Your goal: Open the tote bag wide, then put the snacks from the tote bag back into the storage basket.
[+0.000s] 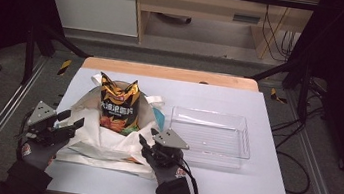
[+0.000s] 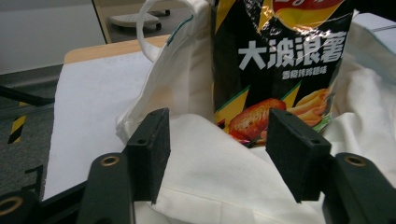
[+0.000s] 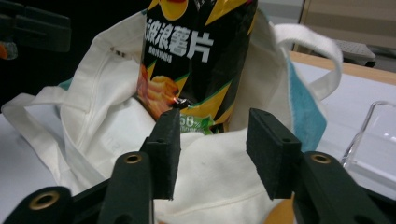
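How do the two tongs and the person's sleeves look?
Both tongs, left and right, are black with flat rectangular pads and brass rivets. Each carries a grey three-cornered plate. A black cable trails from the right one. Gloves grey, sleeves dark.

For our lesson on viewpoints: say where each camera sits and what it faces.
High view: above the near edge, facing forward and down on the table; gloved hands, both tools.
Left gripper view: on the left tool, facing the chip bag in the tote bag.
Right gripper view: on the right tool.
All share bag and tote.
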Motion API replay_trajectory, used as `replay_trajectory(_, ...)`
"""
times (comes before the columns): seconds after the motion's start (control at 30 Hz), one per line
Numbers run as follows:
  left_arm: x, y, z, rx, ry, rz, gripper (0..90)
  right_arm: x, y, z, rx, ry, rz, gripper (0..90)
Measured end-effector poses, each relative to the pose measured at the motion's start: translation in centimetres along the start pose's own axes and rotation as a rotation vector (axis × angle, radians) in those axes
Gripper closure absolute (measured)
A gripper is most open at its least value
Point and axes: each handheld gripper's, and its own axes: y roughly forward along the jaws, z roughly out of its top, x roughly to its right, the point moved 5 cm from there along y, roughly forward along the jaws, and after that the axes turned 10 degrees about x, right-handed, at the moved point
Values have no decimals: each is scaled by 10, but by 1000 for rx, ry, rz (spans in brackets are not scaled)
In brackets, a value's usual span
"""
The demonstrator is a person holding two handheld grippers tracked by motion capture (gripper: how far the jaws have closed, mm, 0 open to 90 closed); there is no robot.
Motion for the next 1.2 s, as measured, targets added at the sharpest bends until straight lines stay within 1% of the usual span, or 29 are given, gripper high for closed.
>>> replay_trajectory(0.07, 2, 0, 2, 2, -2, 1, 375, 1, 0, 3, 3, -3, -4, 526)
replay_trajectory(0.13, 4, 0, 5, 5, -5, 4, 332, 4, -1, 10, 15, -4, -12, 495)
replay_trajectory(0.23, 5, 0, 6, 8, -6, 8, 317, 7, -2, 15, 24, -4, -16, 479)
replay_trajectory(0.4, 5, -1, 11, 22, -23, 1, 317, 14, 1, 25, 29, 8, -18, 467)
replay_trajectory(0.63, 6, 0, 19, 38, -24, 1, 319, 22, 2, 34, 27, -2, -30, 467)
replay_trajectory(0.67, 6, 0, 24, 48, -24, -2, 320, 24, 3, 38, 31, 4, -28, 467)
replay_trajectory(0.8, 6, 1, 29, 59, -27, 0, 323, 27, 4, 42, 38, 20, -23, 469)
replay_trajectory(0.87, 6, 3, 34, 68, -30, 0, 327, 28, 4, 46, 36, 27, -23, 471)
replay_trajectory(0.93, 6, 7, 40, 77, -37, -2, 335, 30, 5, 51, 45, 21, -26, 477)
replay_trajectory(0.97, 6, 7, 40, 77, -37, -2, 337, 30, 5, 51, 45, 21, -26, 477)
replay_trajectory(1.03, 7, 10, 44, 82, -37, -4, 341, 32, 5, 54, 47, 31, -22, 483)
replay_trajectory(1.2, 10, 17, 56, 105, -35, -5, 356, 35, 7, 62, 62, 25, -25, 494)
